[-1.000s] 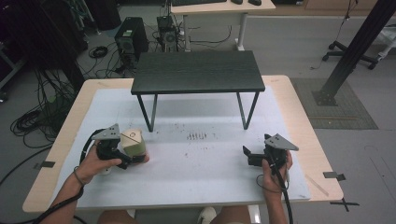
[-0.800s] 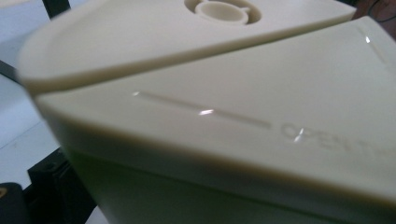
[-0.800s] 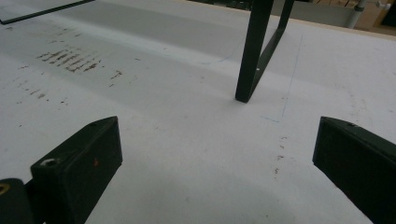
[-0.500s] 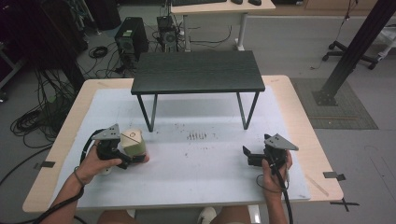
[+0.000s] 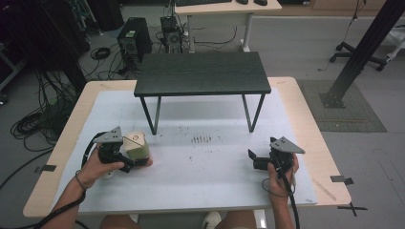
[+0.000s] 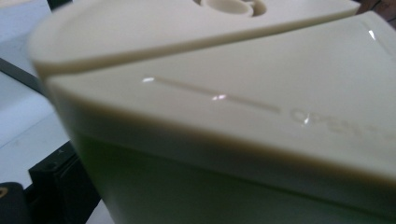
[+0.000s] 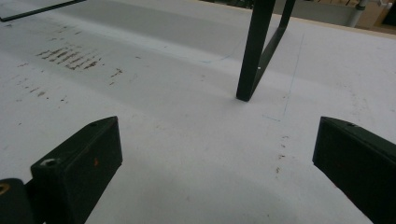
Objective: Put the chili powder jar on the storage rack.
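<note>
Left gripper (image 5: 128,161) clasps beige container (image 5: 137,146) — embossed lid lettering blurred.

A small raised shelf (image 5: 202,73) stood at the far middle of the table (image 5: 305,124). A lidded container (image 5: 137,147) sat near left, in front of the shelf's left leg, and the right gripper (image 5: 254,160) lay well apart at the near right.

My left gripper (image 5: 133,160) at near left, held low in left hand (image 5: 95,164), forearm entering from bottom left, jaws closed around cream container (image 5: 137,147). My right gripper (image 5: 254,160) at near right, gripped by right hand (image 5: 279,174), jaws spread wide apart, pointing left, nothing between them.
</note>
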A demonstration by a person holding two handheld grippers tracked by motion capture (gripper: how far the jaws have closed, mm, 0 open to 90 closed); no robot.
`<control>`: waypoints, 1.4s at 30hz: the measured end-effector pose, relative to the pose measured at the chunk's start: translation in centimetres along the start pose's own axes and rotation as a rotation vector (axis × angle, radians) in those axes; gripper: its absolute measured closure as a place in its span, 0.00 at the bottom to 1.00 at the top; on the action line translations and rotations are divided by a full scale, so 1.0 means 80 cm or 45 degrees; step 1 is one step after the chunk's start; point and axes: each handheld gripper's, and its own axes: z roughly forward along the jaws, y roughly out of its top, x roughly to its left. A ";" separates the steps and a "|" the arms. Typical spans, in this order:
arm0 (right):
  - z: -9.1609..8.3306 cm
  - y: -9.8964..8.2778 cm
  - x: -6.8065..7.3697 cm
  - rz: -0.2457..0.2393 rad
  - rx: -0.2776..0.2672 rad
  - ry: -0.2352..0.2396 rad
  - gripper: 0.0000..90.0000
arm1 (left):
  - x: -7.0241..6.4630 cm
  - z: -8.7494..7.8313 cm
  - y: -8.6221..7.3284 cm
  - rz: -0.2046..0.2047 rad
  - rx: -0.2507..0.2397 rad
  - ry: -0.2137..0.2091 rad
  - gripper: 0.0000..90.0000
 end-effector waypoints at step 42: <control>0.001 0.000 0.000 -0.006 0.014 0.000 0.01 | 0.003 -0.005 -0.010 0.022 -0.034 0.044 0.26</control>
